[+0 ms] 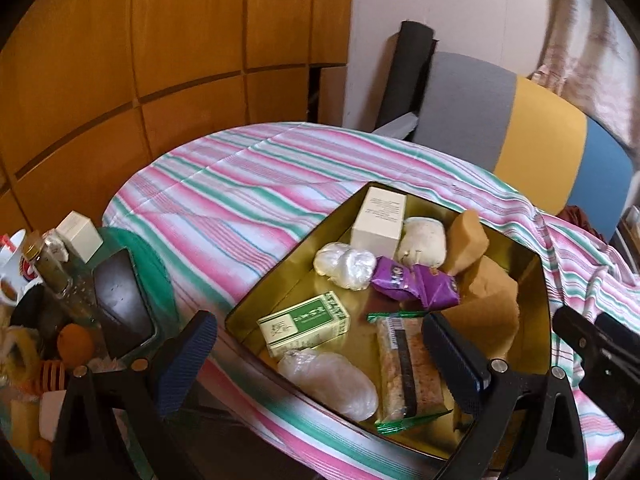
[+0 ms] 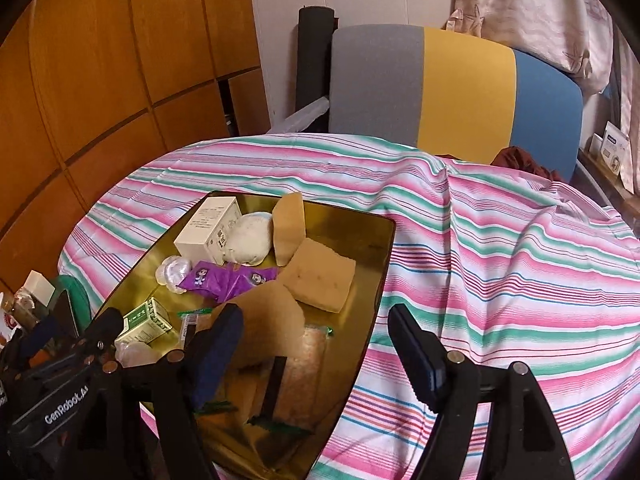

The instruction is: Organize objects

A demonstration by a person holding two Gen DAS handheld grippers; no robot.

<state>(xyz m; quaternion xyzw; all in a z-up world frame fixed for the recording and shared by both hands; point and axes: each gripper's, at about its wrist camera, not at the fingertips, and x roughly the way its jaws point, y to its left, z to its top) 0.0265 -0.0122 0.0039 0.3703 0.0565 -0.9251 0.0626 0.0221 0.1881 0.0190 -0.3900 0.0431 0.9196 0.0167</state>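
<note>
A gold tin tray (image 1: 288,276) lies on the striped tablecloth and holds several items. Among them are a white box (image 1: 380,220), a cream pouch (image 1: 424,240), a purple wrapper (image 1: 412,284), a green-and-white box (image 1: 308,324), a clear bag (image 1: 332,380) and a snack packet (image 1: 404,368). My left gripper (image 1: 320,320) hangs open above the tray's near end, holding nothing. My right gripper (image 2: 316,312) is open over the tray's right edge (image 2: 380,260). Tan sponges (image 2: 324,276) and a brown piece (image 2: 272,320) lie under it, untouched.
Clutter crowds the table's left side: a spice bottle (image 1: 48,264), a mug (image 1: 12,276), a dark phone (image 1: 124,304), an orange (image 1: 74,340). A grey, yellow and blue chair (image 2: 460,92) stands behind the table. Bare striped cloth (image 2: 520,280) stretches right of the tray.
</note>
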